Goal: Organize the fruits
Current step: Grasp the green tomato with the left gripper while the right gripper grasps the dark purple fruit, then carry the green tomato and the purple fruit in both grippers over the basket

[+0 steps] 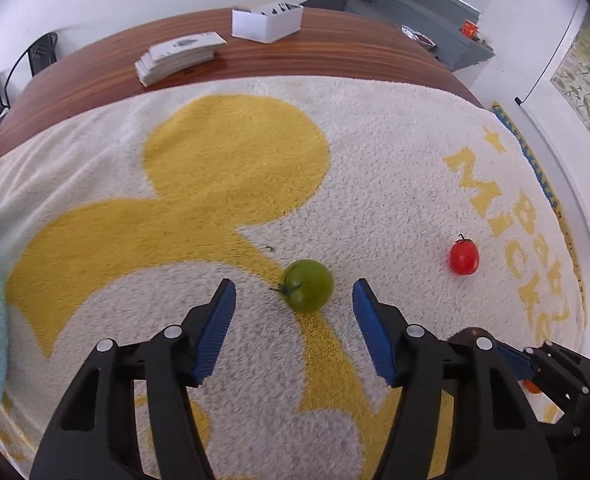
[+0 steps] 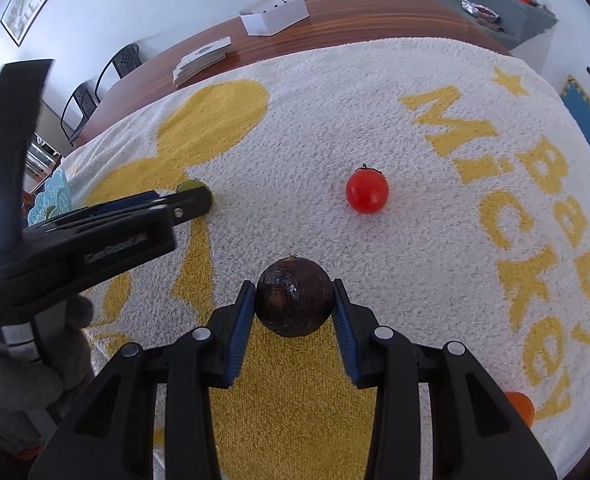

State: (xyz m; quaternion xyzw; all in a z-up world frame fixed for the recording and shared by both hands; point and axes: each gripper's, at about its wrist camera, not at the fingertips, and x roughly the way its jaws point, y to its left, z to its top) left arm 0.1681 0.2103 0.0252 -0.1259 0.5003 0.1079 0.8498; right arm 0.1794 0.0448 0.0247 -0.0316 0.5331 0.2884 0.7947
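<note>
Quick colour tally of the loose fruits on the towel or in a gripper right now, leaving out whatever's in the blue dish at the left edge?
Green: 1, the green tomato, between the open left gripper fingers.
Red: 1, the red tomato.
Dark brown: 1, the dark round fruit, held in the right gripper.
Orange: 1, the orange fruit, partly hidden.
Total: 4

Both cameras sit just behind their own fingers, low and close over the towel [image 1: 375, 168], looking forward and down toward the far wall; the left view faces the green tomato [image 1: 307, 285]; the right view sits just right of it; both share the red tomato [image 2: 367, 192], the white box [image 2: 275, 20], and probably the same stacked cards [image 1: 179, 56].
</note>
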